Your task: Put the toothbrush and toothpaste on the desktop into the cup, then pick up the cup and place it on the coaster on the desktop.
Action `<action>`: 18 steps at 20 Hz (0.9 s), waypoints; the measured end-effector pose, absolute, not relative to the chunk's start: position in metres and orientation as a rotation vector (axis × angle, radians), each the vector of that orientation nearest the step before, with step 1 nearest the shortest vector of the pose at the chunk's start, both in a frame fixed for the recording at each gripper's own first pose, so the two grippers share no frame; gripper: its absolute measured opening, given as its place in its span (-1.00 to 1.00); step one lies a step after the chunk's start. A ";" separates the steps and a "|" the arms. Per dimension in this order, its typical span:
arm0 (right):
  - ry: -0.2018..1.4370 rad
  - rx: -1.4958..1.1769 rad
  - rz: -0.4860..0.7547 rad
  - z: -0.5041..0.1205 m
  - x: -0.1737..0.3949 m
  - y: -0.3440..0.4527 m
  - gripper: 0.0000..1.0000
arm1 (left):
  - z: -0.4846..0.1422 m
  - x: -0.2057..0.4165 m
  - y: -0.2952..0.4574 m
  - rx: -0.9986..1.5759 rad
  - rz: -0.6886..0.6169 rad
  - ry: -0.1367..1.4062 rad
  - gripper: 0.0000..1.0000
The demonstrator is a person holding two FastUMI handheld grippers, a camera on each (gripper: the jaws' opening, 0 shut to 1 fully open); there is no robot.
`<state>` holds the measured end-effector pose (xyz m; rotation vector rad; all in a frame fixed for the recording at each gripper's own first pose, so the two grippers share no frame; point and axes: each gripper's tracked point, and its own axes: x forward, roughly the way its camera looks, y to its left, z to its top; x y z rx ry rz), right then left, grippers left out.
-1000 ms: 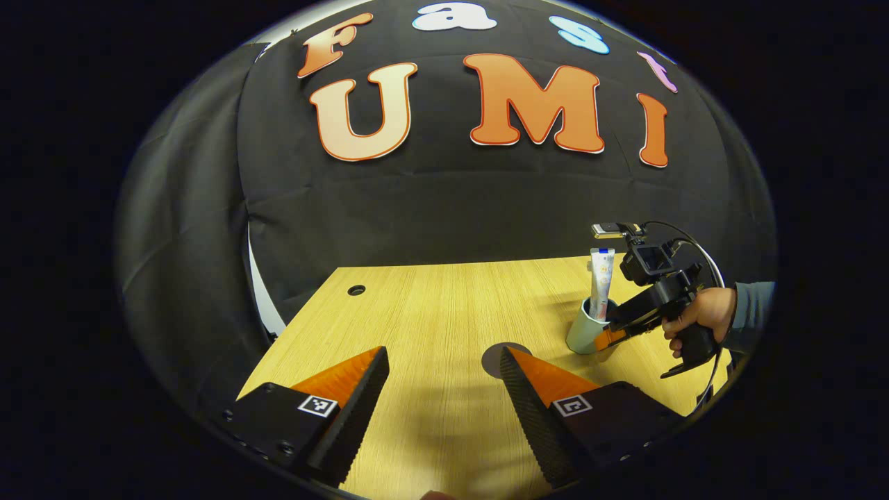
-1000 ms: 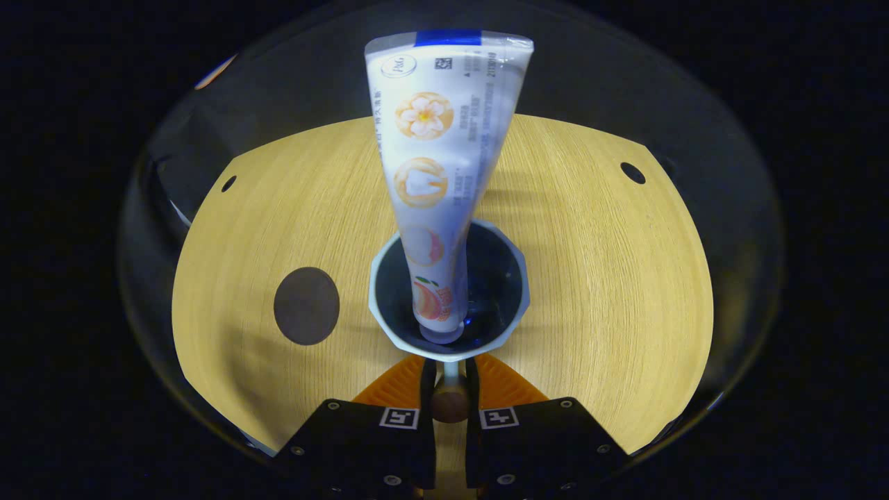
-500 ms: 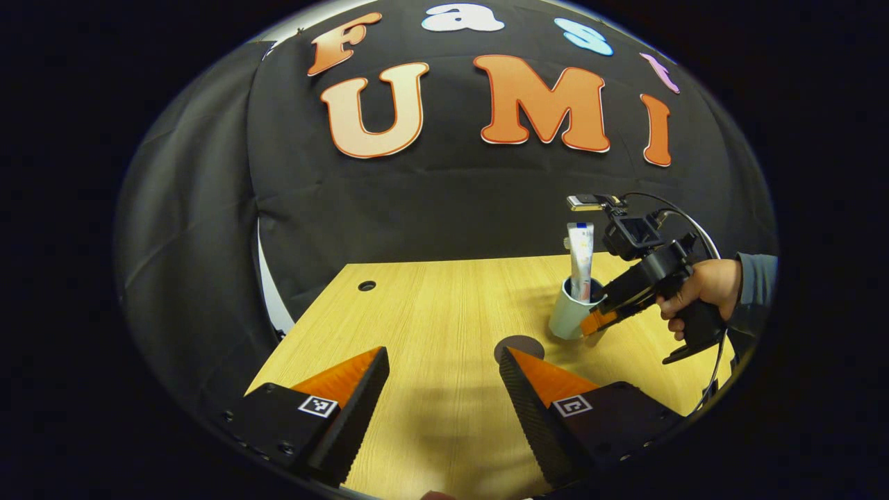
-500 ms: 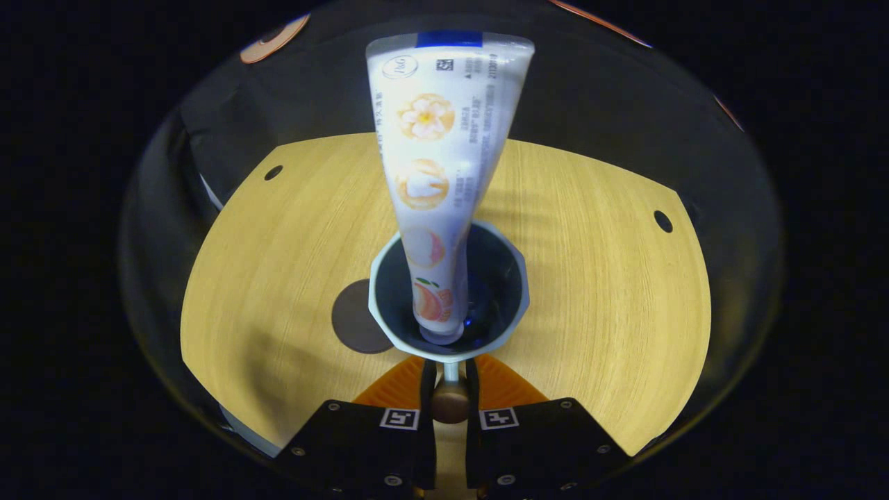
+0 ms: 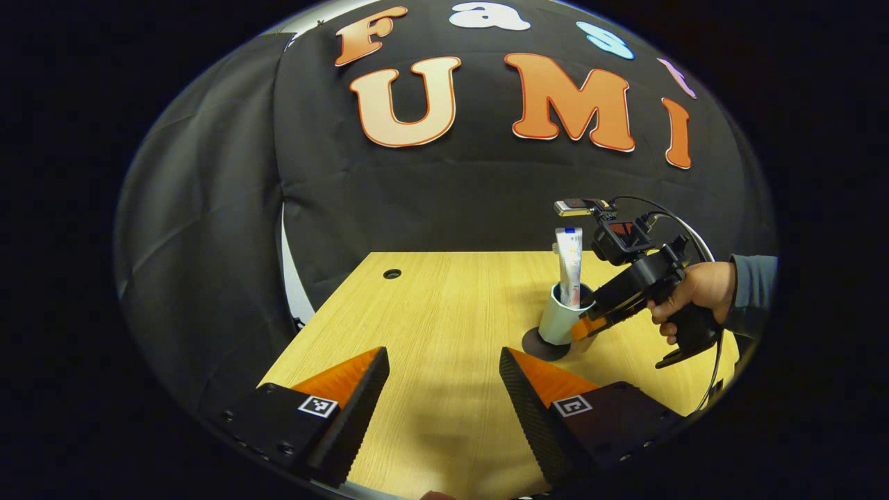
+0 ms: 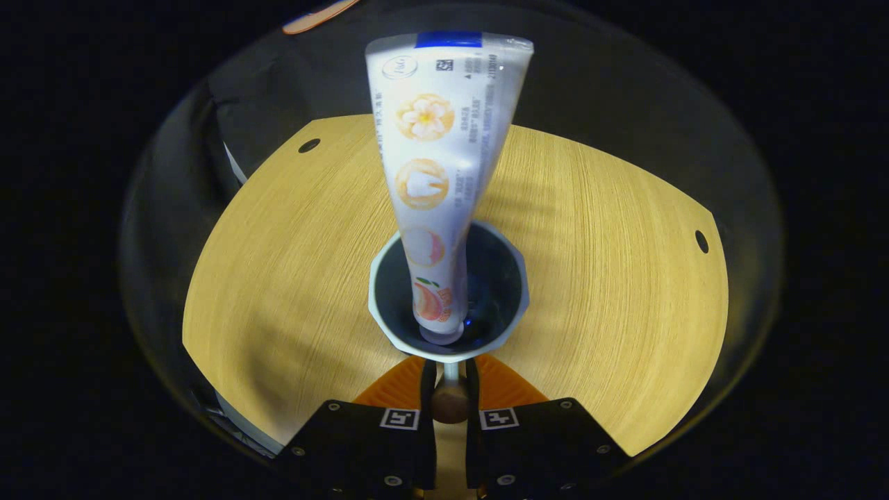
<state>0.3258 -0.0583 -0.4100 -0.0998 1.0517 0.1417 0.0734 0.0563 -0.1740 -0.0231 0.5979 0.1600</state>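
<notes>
On the wooden desktop (image 5: pixel 444 326), the right gripper (image 6: pixel 450 371), clamped on the cup (image 5: pixel 560 321) holding toothpaste (image 6: pixel 437 160), has carried it over the coaster (image 5: pixel 538 345), nearing placement; the left gripper (image 5: pixel 444 389) hangs wide open.

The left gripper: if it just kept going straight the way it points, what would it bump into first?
Probably nothing near: the left gripper points over bare desktop, then the booth's black cloth wall. The cup sits off to its right.

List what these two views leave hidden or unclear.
- Toothbrush: right gripper view, cup interior dark, toothpaste blocks it; cannot confirm.
- Coaster: left gripper view, cup base covers most; whether it touches is unclear.
- Right claw: what its fingers clamp at the rim is unclear.
</notes>
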 end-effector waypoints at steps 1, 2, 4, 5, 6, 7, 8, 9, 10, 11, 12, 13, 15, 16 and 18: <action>1.059 -0.107 0.150 -0.409 0.325 -0.058 -0.65 | -0.173 0.073 0.057 -0.027 0.166 0.603 0.92; 1.069 -0.113 0.156 -0.409 0.324 -0.060 -0.67 | -0.171 0.075 0.057 -0.032 0.170 0.608 0.92; 1.093 -0.120 0.164 -0.406 0.321 -0.061 -0.66 | -0.172 0.081 0.052 -0.037 0.174 0.617 0.92; 1.103 -0.123 0.164 -0.407 0.319 -0.061 -0.66 | -0.171 0.083 0.052 -0.038 0.174 0.620 0.92; 1.107 -0.133 0.163 -0.404 0.319 -0.062 -0.66 | -0.169 0.087 0.050 -0.041 0.171 0.618 0.92; 1.102 -0.137 0.161 -0.404 0.321 -0.064 -0.66 | -0.168 0.089 0.049 -0.043 0.167 0.620 0.92; 1.110 -0.122 0.154 -0.406 0.320 -0.065 -0.65 | -0.172 0.088 0.049 -0.047 0.161 0.624 0.92; 1.118 -0.097 0.145 -0.407 0.319 -0.061 -0.59 | -0.174 0.090 0.049 -0.051 0.154 0.626 0.92; 1.120 -0.062 0.149 -0.406 0.318 -0.058 -0.58 | -0.176 0.091 0.052 -0.053 0.148 0.628 0.92; 1.112 -0.033 0.161 -0.406 0.318 -0.055 -0.54 | -0.179 0.096 0.053 -0.055 0.139 0.629 0.92; 1.098 -0.015 0.172 -0.402 0.318 -0.053 -0.33 | -0.186 0.102 0.054 -0.060 0.130 0.630 0.93; 1.081 -0.005 0.176 -0.397 0.318 -0.054 -0.25 | -0.193 0.109 0.054 -0.064 0.118 0.632 0.92; 1.040 0.031 0.184 -0.381 0.314 -0.060 -0.03 | -0.209 0.126 0.049 -0.066 0.101 0.628 0.93; 1.016 0.051 0.180 -0.373 0.313 -0.063 0.29 | -0.219 0.137 0.047 -0.067 0.093 0.623 0.93; 0.940 0.079 0.163 -0.350 0.312 -0.078 0.34 | -0.232 0.153 0.044 -0.065 0.079 0.613 0.93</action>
